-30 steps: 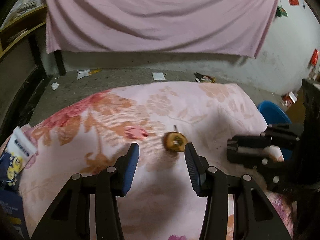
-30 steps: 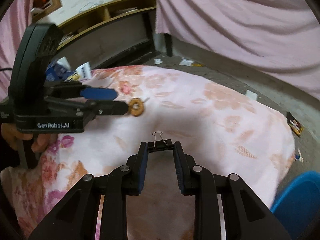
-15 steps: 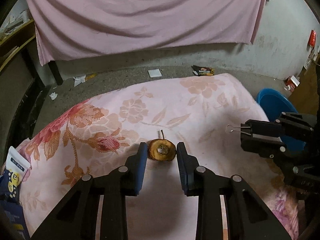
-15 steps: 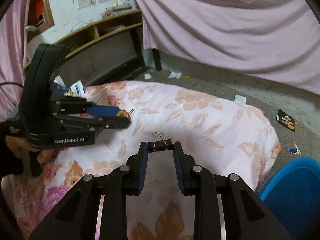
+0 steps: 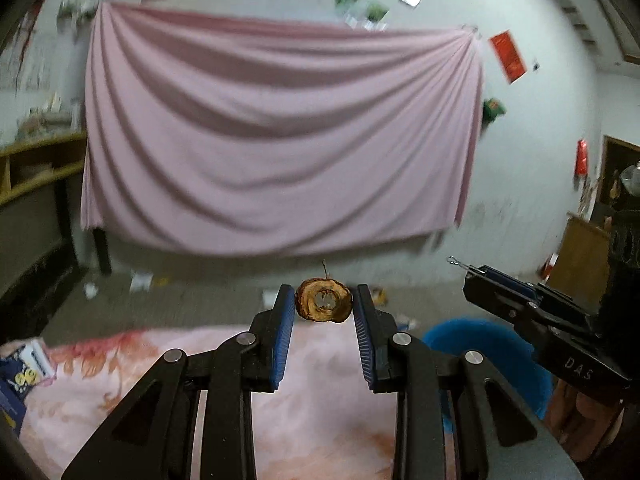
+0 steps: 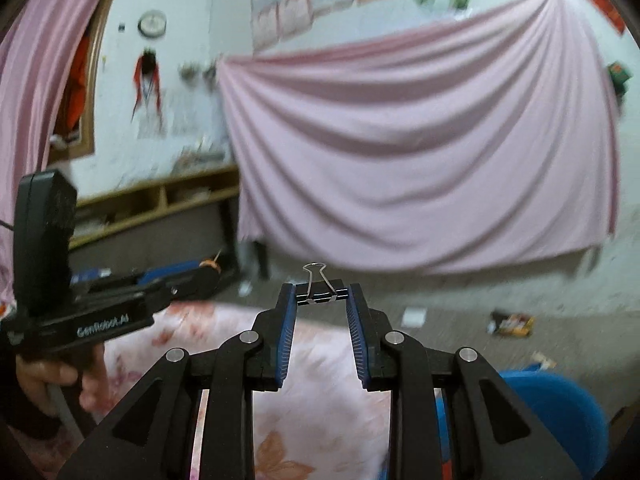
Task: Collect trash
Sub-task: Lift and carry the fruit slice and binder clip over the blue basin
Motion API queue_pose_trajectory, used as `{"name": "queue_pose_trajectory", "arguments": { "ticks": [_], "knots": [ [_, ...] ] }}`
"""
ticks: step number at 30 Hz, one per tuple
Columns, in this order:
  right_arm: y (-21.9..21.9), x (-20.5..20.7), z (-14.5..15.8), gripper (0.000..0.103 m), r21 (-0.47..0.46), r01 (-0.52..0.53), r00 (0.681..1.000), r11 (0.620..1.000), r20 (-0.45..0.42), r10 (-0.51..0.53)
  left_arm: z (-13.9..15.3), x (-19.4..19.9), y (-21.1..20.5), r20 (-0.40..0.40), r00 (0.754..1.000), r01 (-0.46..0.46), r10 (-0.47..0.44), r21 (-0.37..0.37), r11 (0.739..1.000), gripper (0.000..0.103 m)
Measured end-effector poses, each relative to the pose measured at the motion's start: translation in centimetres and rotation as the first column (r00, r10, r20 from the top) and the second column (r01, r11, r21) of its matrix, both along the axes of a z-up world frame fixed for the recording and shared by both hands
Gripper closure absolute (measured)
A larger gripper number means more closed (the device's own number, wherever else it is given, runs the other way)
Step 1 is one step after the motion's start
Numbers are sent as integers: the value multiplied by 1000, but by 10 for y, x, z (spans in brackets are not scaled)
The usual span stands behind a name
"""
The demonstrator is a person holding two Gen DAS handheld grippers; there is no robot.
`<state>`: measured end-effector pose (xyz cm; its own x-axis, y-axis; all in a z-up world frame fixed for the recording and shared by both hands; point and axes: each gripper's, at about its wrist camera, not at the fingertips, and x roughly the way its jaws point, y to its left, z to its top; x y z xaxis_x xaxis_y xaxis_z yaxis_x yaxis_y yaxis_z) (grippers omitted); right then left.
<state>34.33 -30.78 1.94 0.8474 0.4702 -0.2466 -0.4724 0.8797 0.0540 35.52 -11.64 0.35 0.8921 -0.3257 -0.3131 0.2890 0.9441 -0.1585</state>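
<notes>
The left hand-held gripper [image 5: 324, 306] is closed on an apple core [image 5: 323, 305], lifted above the flowered bed [image 5: 312, 392]. It looks light, soft and moist, so a gentle side grip fits. The right hand-held gripper [image 6: 321, 298] clamps a stiff, light binder clip [image 6: 320, 295]; a blue bin [image 6: 560, 416] sits lower right.

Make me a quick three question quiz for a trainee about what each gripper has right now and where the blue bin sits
1. True or false: the left gripper is shut on the apple core slice.
2. The right gripper holds: A) a bottle cap, B) a binder clip, C) a tissue.
3. Fill in: in the right wrist view, the blue bin shows at the lower ____ of the picture.

Key
1. True; the slice is clamped between the blue pads, lifted clear of the floral cloth.
2. B
3. right
</notes>
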Motion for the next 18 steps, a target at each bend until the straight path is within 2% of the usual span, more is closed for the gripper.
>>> {"name": "queue_pose_trajectory", "arguments": {
  "ticks": [4,8,14,18],
  "knots": [
    [-27,-24,16,80,53,78,988,996,129,-84,21,-20,-19,118,993,23,-21,-16,1000,78],
    [-51,-42,24,80,106,139,965,985,208,-159,35,-33,-38,213,975,58,-55,-6,998,77],
    [-73,-65,30,80,155,216,924,964,286,-253,42,-49,-80,292,949,112,-118,38,993,77],
    [-91,-74,33,80,184,251,905,950,303,-298,44,-51,-111,317,936,141,-155,65,988,77]
  ]
}}
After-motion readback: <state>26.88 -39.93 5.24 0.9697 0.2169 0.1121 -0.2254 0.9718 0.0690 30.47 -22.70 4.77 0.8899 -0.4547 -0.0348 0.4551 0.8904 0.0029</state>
